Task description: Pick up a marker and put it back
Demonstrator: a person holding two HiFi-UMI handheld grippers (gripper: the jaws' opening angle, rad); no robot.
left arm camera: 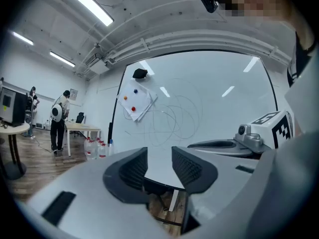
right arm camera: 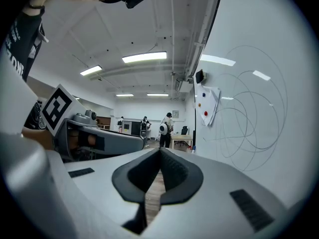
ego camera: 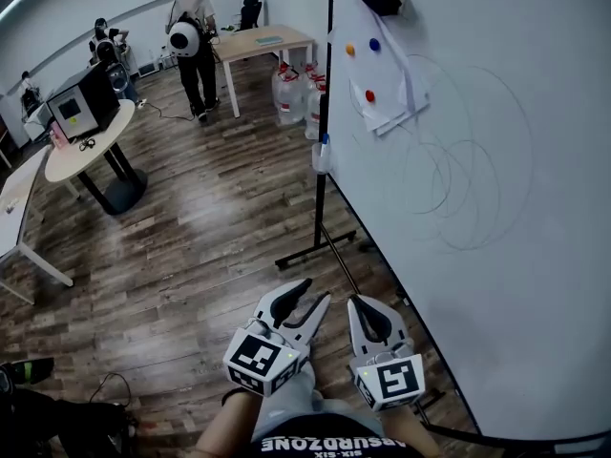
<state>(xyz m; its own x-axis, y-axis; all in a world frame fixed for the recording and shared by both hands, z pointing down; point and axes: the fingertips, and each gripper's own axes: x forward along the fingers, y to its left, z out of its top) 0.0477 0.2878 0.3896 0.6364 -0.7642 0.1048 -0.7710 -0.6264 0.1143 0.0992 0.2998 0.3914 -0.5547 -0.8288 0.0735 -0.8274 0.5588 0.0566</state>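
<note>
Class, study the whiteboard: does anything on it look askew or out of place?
The paper sheets on the whiteboard hang askew, tilted and fanned under their magnets rather than squared. Looping scribbles sprawl beside them. Nothing looks spilled or damaged.

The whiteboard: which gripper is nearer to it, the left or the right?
Right. The right gripper is next to the whiteboard, near its lower edge; the left gripper is on the right gripper's other side, farther from the board.

Paper sheets (ego camera: 391, 103) are being held to the whiteboard (ego camera: 516, 256) by coloured magnets (ego camera: 370, 95); water bottles (ego camera: 289, 95) are being kept on the wooden floor (ego camera: 210, 237) beside a rectangular bench (ego camera: 243, 44).
</note>
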